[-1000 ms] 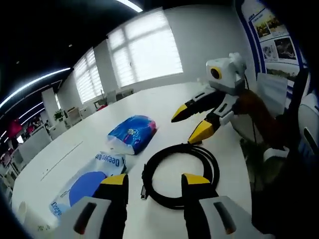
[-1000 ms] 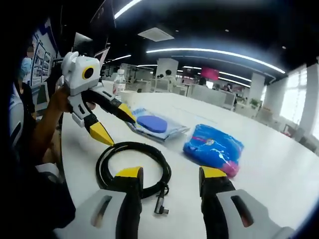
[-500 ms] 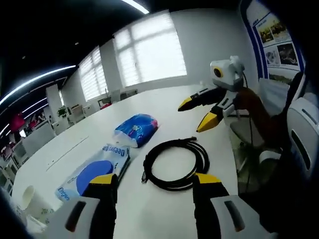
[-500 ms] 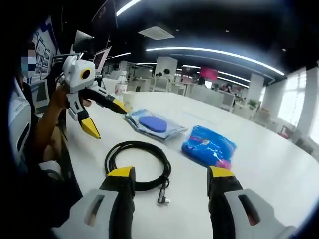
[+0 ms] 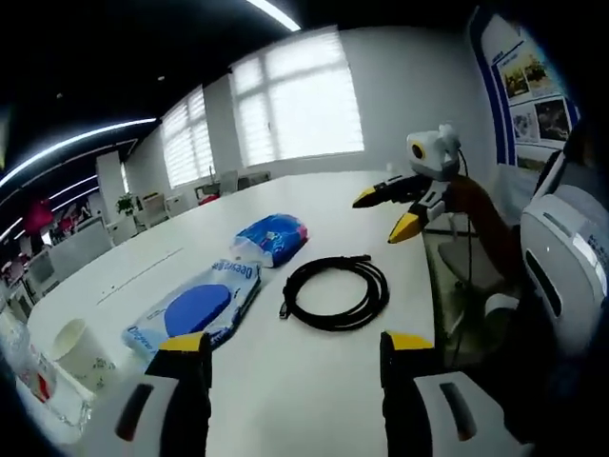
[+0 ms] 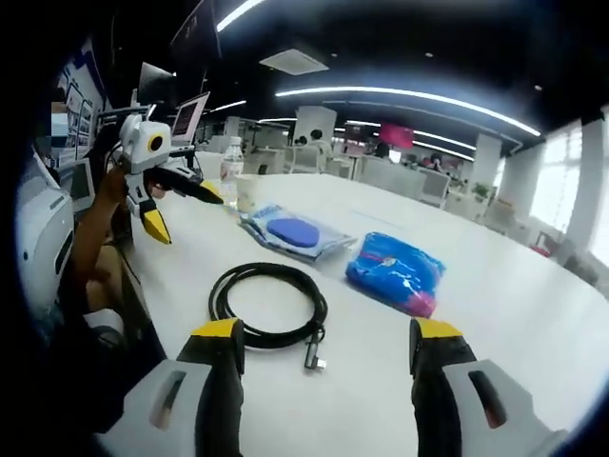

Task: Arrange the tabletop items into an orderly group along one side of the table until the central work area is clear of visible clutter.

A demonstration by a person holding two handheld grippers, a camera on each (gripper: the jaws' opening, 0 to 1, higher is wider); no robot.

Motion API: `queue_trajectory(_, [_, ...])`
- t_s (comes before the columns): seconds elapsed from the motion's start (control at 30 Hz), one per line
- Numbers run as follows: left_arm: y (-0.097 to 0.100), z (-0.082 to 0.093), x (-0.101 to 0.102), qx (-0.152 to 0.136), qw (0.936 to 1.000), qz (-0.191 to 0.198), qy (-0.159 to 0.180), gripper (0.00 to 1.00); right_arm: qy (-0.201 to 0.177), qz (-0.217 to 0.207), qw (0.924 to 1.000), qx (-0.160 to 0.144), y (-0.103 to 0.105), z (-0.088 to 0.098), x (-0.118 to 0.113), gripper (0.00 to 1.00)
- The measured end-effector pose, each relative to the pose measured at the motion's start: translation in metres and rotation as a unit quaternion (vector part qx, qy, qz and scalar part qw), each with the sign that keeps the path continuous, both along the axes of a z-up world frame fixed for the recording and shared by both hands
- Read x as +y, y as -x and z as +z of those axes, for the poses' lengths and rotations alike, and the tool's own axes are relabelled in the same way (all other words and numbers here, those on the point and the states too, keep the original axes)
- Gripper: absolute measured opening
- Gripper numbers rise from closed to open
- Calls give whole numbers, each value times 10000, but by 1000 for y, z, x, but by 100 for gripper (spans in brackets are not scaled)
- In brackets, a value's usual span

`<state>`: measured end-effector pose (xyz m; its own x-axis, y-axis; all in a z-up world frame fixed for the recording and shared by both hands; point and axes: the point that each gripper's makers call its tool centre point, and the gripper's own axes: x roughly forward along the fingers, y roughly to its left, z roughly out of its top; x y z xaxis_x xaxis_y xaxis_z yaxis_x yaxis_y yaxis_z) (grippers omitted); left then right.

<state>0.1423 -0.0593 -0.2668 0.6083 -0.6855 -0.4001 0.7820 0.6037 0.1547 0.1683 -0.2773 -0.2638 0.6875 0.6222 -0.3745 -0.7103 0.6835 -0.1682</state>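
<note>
A coiled black cable [image 5: 335, 293] [image 6: 269, 305] lies on the white table [image 5: 285, 400], a little way ahead of both grippers. Beyond it are a crumpled blue bag [image 5: 273, 236] [image 6: 395, 271] and a clear packet holding a blue disc [image 5: 195, 309] [image 6: 290, 231]. My left gripper [image 5: 297, 343] is open and holds nothing; in the right gripper view it hovers open at the table's edge [image 6: 184, 215]. My right gripper [image 6: 326, 329] is open and holds nothing too; in the left gripper view it hangs open [image 5: 383, 213] past the cable.
A paper cup [image 5: 76, 345] [image 6: 245, 190] and a plastic bottle [image 6: 229, 162] stand near the packet's far end. A person's arm [image 5: 481, 214] holds the right gripper. The table edge [image 5: 433, 286] runs close by the cable. Office desks fill the background.
Both grippers have drawn back from the cable and apart from each other, so the items look smaller and farther. The cable, bag and packet have stayed in place. Jaws stay open.
</note>
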Motion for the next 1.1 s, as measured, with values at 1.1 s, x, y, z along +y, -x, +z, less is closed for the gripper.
queue_trajectory(1.1, [32, 12, 133, -7, 9890, 1433, 371, 100, 139, -325, 9986, 399, 8, -17, -24, 97])
